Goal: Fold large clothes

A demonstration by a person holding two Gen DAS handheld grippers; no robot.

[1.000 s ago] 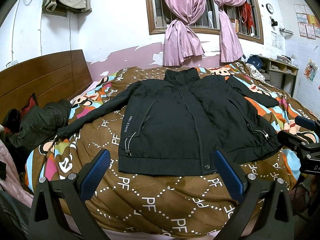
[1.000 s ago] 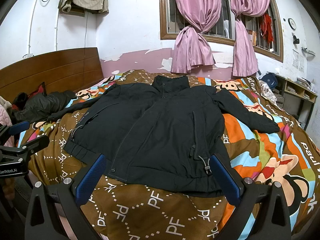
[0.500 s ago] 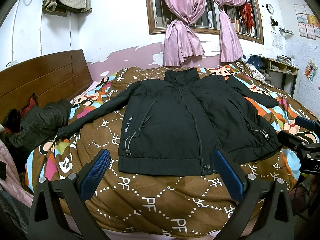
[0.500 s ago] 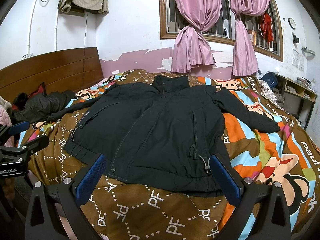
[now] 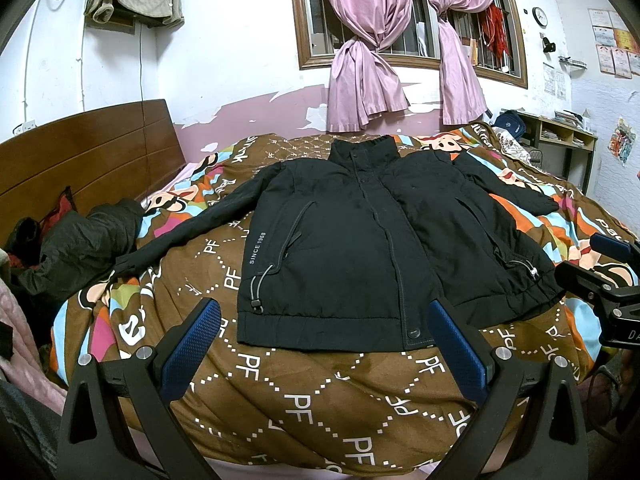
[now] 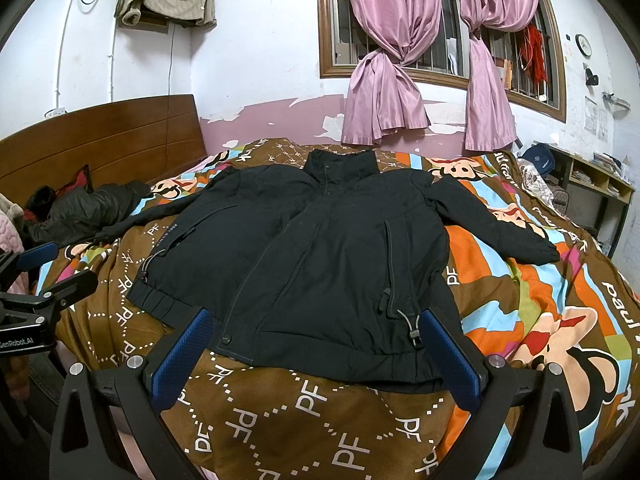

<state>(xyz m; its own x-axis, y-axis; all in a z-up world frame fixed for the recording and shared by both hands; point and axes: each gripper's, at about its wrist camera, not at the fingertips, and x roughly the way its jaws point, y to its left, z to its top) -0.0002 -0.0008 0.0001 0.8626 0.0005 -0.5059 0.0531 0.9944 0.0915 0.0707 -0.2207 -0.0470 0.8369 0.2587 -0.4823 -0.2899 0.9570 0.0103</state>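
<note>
Two grippers, left gripper (image 5: 324,344) and right gripper (image 6: 316,354), hover with jaws spread wide and empty, just short of a black jacket's (image 5: 340,240) hem. It lies flat on the bed (image 5: 280,392), collar farthest, sleeves outstretched.

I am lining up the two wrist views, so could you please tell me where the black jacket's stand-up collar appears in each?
Left wrist view: the collar sits just right of centre in the upper half, at the jacket's far end.
Right wrist view: the collar sits near centre in the upper half.
Shared landmark: the knotted pink curtain hangs above it in both.
</note>
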